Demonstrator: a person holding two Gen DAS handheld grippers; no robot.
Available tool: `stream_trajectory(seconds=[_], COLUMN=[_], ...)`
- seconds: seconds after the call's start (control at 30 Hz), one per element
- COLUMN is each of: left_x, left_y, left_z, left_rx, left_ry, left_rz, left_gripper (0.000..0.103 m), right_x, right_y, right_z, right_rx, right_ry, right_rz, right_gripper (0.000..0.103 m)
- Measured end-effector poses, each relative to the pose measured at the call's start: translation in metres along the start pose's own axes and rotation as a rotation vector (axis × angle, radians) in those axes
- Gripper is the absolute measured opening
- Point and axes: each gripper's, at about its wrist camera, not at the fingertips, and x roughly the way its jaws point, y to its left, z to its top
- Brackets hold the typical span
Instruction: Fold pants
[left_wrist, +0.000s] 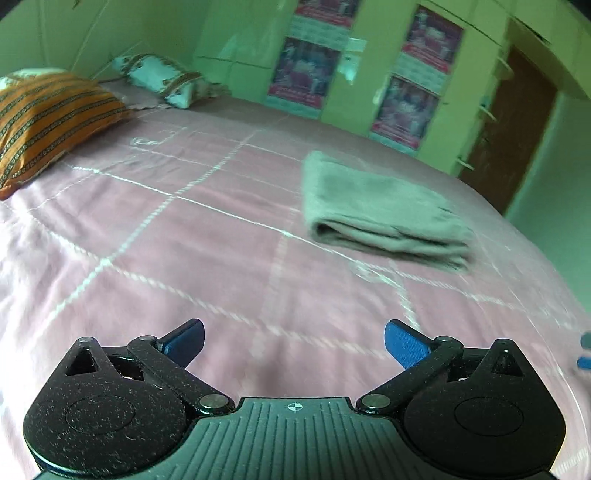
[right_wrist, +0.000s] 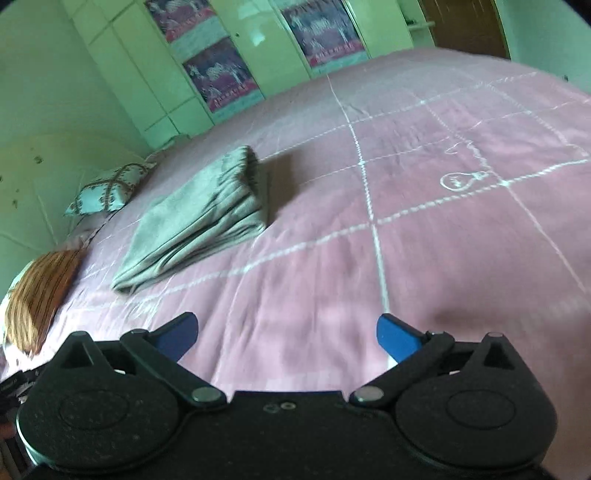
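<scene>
Pants (left_wrist: 384, 210) lie folded in a compact grey bundle on the pink bedspread (left_wrist: 192, 236) — judged complete or nearly so, with no loose leg showing.

Left gripper (left_wrist: 293, 341): jaws spread wide, nothing between them, only bedspread beneath. The bundle sits ahead and to its right, well apart.

Right gripper (right_wrist: 286, 334): jaws likewise spread wide and empty. From it the pants (right_wrist: 199, 218) lie ahead and to the left, well apart, so the bundle rests between the two lines of sight. Neither gripper is plainly nearer.

Long axis: it runs from the thick folded end toward the orange striped pillow (left_wrist: 48, 122) side.

Clearance: open bedspread on all sides of the bundle — the patterned pillow (left_wrist: 162, 79) and wardrobe (left_wrist: 369, 74) stand well clear. The bed's far edge lies beyond the bundle, near but not touching.
</scene>
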Motion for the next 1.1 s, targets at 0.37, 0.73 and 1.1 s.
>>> stream_trajectory(seconds=[0.37,0.73,1.1], left_x=[-0.11,-0.164,-0.19], left_y=[-0.048,-0.09,-0.1], left_z=[-0.058,-0.073,-0.09], left_rx=[0.126,0.16,0.152], left_ry=[-0.181,-0.255,-0.307], left_rz=[-0.021,-0.007,-0.027], left_gripper=[0.103,0.103,0.103], right_x=[-0.095,-0.135,-0.167], right_y=[0.071,0.084,0.104], right_z=[-0.056,-0.087,-0.097], right_rx=[-0.287,-0.364,-0.371], right_ry=[-0.191,-0.238,-0.317], right_rz=[0.043,0.006,0.025], right_gripper=[0.097,0.097,0.097])
